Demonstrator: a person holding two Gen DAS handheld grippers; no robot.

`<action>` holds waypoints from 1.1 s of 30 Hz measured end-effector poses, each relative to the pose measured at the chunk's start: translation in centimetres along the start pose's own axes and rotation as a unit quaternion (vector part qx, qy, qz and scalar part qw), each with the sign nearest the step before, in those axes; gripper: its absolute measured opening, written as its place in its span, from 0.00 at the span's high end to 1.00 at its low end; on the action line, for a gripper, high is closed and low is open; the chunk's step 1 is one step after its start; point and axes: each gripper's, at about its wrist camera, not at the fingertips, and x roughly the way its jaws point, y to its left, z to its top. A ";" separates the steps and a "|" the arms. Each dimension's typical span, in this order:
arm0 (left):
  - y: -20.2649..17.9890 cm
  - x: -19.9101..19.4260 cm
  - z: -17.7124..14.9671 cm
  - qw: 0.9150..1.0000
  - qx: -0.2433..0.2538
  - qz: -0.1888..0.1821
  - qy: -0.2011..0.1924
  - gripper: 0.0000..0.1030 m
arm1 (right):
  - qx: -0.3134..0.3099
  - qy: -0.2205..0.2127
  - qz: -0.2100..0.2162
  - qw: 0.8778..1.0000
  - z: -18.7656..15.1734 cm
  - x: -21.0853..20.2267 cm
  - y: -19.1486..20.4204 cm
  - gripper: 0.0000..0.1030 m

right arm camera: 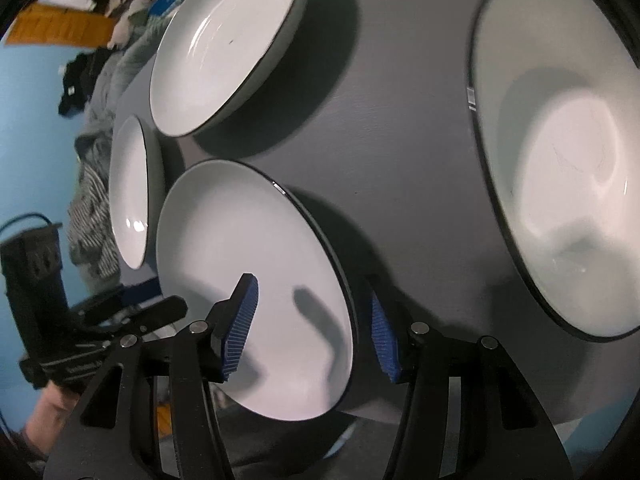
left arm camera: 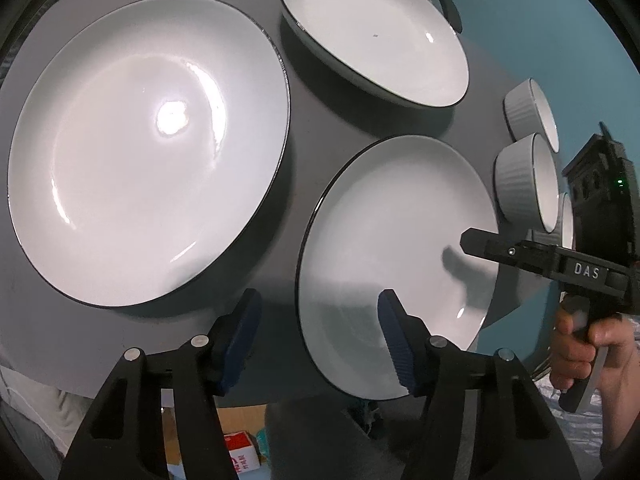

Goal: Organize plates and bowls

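Left gripper (left arm camera: pixel 320 332): jaws apart, nothing pinched; the near rim of the small plate (left arm camera: pixel 396 248) runs between the blue pads (left arm camera: pixel 394 340), one pad over the plate's white face, the other over bare table (left arm camera: pixel 296 128).
Right gripper (right arm camera: pixel 310 328): jaws apart, straddling the opposite rim of the same small plate (right arm camera: pixel 248 280); left pad over the plate's face, right pad beyond the rim. Whether either pad touches the rim I cannot tell.
Right hand (left arm camera: pixel 580 344): seen from the left wrist, wrapped round the black handle at the plate's far side.
Small plate: flat on the dark table, near its front edge, between both tools.
Large plate (left arm camera: pixel 148 148): just left of the small plate, apart from it, lying flat.
Shallow bowl (left arm camera: pixel 372 32): behind the small plate, dark-rimmed, close but not touching.
Ribbed cups (left arm camera: pixel 524 180): a row of little white ones by the table's right edge, just beside the small plate and near the right tool.
In the way: nothing lies on the small plate; only the tools' shadows cross it.
Beyond the table: blue floor (left arm camera: pixel 540 20), a cardboard box (left arm camera: pixel 240 452) below the front edge.
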 end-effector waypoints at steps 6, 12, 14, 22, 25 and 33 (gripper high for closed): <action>-0.4 -0.1 -0.1 1.000 0.021 0.010 -0.004 0.41 | 0.027 -0.004 0.024 0.999 -0.2 -0.4 -1.4 0.49; -1.7 0.7 0.3 0.998 0.053 0.025 0.010 0.52 | 0.006 0.002 0.014 1.000 -0.4 -0.2 -0.5 0.52; -1.7 1.0 0.6 0.999 0.038 0.018 0.017 0.53 | 0.001 0.005 0.010 1.000 -0.2 0.1 0.1 0.53; 1.0 1.5 1.5 0.999 -0.021 -0.010 0.030 0.71 | -0.014 0.020 -0.028 0.999 0.2 0.4 0.4 0.82; 1.7 1.6 1.7 0.999 -0.030 -0.016 0.036 0.75 | -0.014 0.026 -0.031 0.999 0.2 0.4 0.4 0.83; 3.0 1.7 2.1 0.998 -0.032 -0.017 0.051 0.86 | -0.090 0.040 -0.086 0.991 -0.4 1.4 2.9 0.84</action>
